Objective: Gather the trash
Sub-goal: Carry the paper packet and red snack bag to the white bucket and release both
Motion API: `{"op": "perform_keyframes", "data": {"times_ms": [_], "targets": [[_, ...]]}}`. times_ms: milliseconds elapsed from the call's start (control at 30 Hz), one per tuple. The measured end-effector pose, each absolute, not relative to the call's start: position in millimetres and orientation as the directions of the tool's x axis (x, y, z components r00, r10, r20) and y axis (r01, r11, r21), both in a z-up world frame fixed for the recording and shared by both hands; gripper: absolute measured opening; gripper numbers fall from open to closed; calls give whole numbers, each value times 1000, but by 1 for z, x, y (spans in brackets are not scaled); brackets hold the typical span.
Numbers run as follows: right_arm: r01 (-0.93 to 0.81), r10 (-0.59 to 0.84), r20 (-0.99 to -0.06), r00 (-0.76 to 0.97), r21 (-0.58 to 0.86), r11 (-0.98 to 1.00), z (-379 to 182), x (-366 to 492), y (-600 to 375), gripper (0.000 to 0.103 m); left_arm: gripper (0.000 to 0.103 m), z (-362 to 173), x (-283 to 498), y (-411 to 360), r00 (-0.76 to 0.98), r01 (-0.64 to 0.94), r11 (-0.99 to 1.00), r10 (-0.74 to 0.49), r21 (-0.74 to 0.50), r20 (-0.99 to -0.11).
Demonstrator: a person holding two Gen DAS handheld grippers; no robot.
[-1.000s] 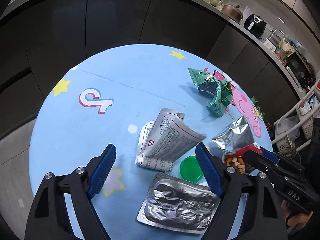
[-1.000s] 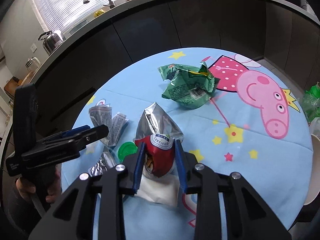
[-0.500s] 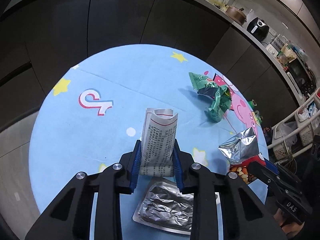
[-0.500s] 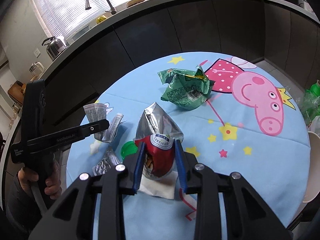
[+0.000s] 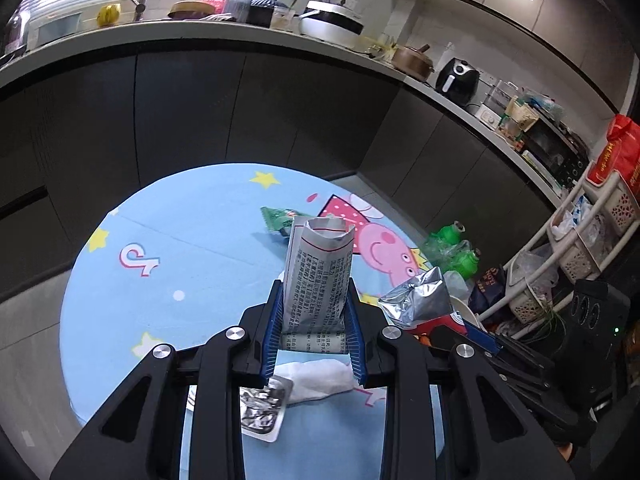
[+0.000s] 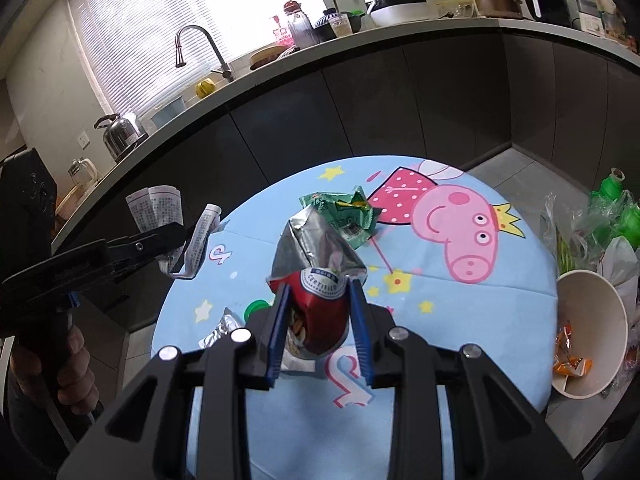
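My left gripper [image 5: 313,312] is shut on a folded printed paper leaflet [image 5: 318,272] and holds it up above the round blue table [image 5: 192,248]. The leaflet also shows in the right wrist view [image 6: 160,210]. My right gripper [image 6: 318,304] is shut on a red and silver snack bag [image 6: 316,276], lifted over the table. That bag also shows in the left wrist view [image 5: 416,302]. A crumpled green wrapper [image 6: 340,216], a silver blister pack [image 5: 262,404], a white tissue [image 5: 316,374] and a green cap [image 6: 256,306] lie on the table.
A white trash bin [image 6: 588,332] with orange scraps stands right of the table, next to a bag of green bottles [image 6: 608,216]. A wire rack [image 5: 580,248] stands at the right. A dark curved kitchen counter [image 6: 360,92] runs behind the table.
My left gripper has closed on the leaflet and lifted it off the table. Both grippers have risen, each with its item, and the views have tilted up.
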State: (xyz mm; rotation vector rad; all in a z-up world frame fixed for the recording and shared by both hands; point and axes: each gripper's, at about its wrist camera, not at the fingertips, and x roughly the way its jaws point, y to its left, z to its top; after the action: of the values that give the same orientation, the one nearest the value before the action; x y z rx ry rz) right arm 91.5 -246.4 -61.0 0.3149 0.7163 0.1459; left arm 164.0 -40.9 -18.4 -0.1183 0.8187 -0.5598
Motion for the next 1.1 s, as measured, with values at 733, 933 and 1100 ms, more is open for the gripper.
{"op": "perform_keyframes", "data": {"times_ms": [733,933,1100], "targets": [[194,63,-570,819,378,905,-51,24,-354,30,27,16,114,-185,448,669,707,-630,-229,-634],[250,22,-565,825,399,882,-55,6,-384,30,27,13,107,-221,411,710,670,-644,-217,-645],[299,-9,-568,823,419,857,-64,-8,-406,30,27,8,100,-253,381,738,643,-647,-204,-660]]}}
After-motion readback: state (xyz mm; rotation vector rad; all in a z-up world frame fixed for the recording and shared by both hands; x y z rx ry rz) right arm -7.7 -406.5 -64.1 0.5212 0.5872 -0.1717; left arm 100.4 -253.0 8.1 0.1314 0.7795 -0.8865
